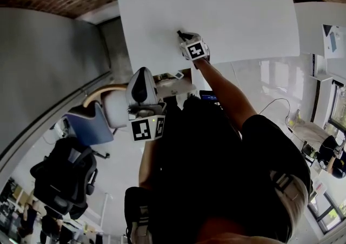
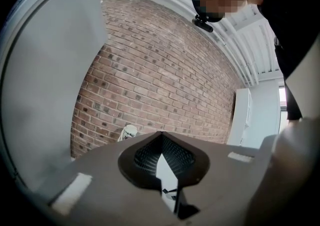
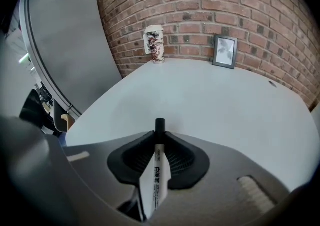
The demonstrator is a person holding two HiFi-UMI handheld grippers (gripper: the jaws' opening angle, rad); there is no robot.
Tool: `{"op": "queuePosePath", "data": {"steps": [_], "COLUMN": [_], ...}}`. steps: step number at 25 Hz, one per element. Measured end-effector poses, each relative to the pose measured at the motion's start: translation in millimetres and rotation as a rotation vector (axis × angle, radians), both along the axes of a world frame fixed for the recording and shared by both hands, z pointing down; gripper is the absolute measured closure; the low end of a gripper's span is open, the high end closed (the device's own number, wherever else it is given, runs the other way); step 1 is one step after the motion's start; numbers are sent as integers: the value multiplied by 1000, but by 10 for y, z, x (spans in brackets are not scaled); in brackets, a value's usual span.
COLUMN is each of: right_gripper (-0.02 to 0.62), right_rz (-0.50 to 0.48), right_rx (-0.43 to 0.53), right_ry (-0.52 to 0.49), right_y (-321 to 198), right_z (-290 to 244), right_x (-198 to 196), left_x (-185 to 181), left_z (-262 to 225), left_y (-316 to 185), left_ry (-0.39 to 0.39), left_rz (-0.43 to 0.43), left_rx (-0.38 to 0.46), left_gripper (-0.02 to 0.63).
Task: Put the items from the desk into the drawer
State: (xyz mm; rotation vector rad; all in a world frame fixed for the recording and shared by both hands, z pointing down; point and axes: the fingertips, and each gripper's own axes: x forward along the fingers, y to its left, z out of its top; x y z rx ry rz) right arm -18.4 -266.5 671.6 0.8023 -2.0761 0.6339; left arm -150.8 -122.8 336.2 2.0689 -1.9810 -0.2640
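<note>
Two handheld grippers, one over a white desk [image 1: 216, 15] and one just off its near edge.

On the right: the right gripper [image 3: 160, 132]. Tilts steeply down above the near edge of the desk. Clamps both jaws on a white marker pen [image 3: 156, 170] and grips it along the barrel. Leaves the black cap [image 3: 160, 124] poking out past the fingertips, toward the far side of the desk. Shows black print on the barrel, running lengthwise. Cannot tell whether the cap touches the desktop.

Nearer and to the left: the left gripper [image 2: 161, 137]. Sits level, off the near edge of the desk, at about desktop height. Keeps its jaws together at the tips, with nothing held between the pads. Faces the brick wall [image 2: 165, 69] on the far side of the desk.

At the far left corner of the desk, close to the bricks: a patterned paper cup [image 3: 154, 43], upright. To the right of it, well apart: a small picture frame [image 3: 224, 50], standing against the wall.

Left of the desk: a tall grey partition panel [image 3: 70, 34]. At the near left in the head view: a black office chair [image 1: 65, 172] on a pale floor. From the near right, reaching up to the right gripper: a bare forearm [image 1: 224, 91].
</note>
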Motion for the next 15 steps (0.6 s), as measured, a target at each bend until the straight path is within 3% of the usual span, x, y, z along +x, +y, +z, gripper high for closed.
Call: {"op": "queuePosePath", "data": {"steps": [15], "right_gripper": [526], "right_rz": [-49], "right_rx": [132], "right_ry": [-111], "right_y": [289], "right_z": [-684], "right_x": [444], "left_x": [590], "left_z": [-357], "left_y": [406], "left_ry": [-55], "left_rz": [-22], "left_rx": [67], "left_gripper": [597]}}
